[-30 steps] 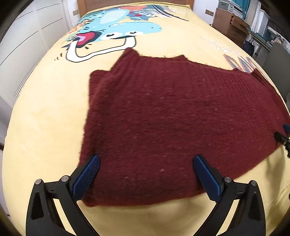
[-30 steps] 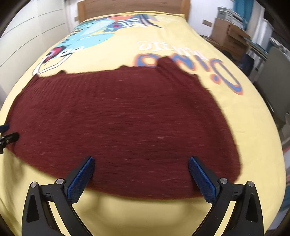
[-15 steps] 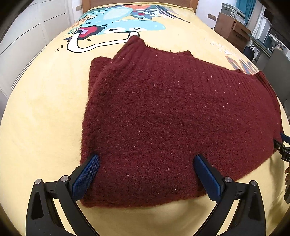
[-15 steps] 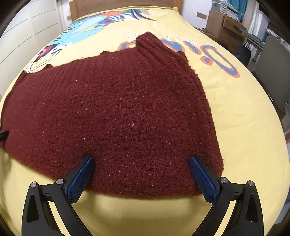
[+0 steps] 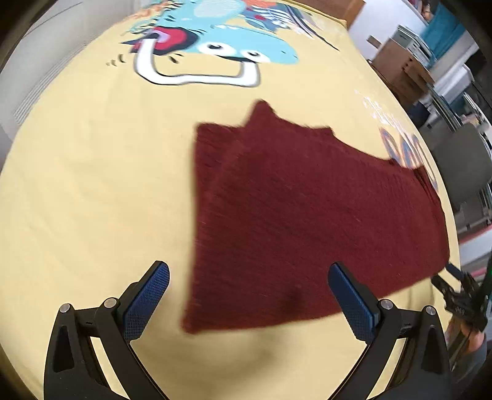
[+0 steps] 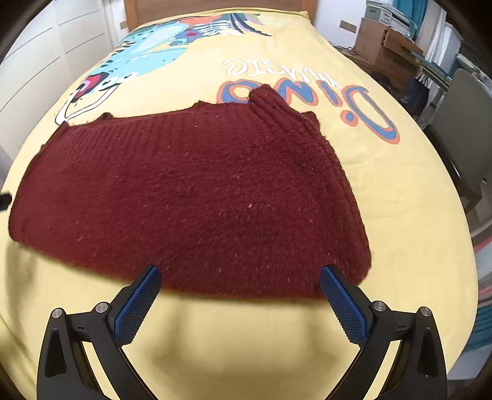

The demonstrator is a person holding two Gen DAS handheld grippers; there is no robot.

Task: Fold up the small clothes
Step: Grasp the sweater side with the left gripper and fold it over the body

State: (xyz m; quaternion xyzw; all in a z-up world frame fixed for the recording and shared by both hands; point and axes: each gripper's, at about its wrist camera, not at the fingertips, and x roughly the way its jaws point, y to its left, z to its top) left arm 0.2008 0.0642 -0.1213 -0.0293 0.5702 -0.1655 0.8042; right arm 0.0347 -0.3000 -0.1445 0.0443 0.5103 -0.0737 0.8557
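A dark red knitted sweater (image 5: 307, 221) lies flat on a yellow bedspread (image 5: 92, 184), its sleeves folded in; it also shows in the right wrist view (image 6: 200, 200). My left gripper (image 5: 247, 295) is open and empty, hovering above the sweater's near left corner. My right gripper (image 6: 240, 295) is open and empty, just short of the sweater's near right hem. The right gripper's tip also shows at the far right of the left wrist view (image 5: 458, 295).
The bedspread carries a blue cartoon dinosaur print (image 5: 215, 46) and lettering (image 6: 307, 89). A wooden headboard (image 6: 215, 12) stands at the far end. Cardboard boxes and shelves (image 6: 393, 46) and a grey chair (image 6: 461, 123) stand to the right. White wardrobe doors (image 6: 46, 46) stand on the left.
Both grippers have pulled back and lifted from the sweater's near hem. The left gripper has also shifted left, so its left finger is now over bare bedspread.
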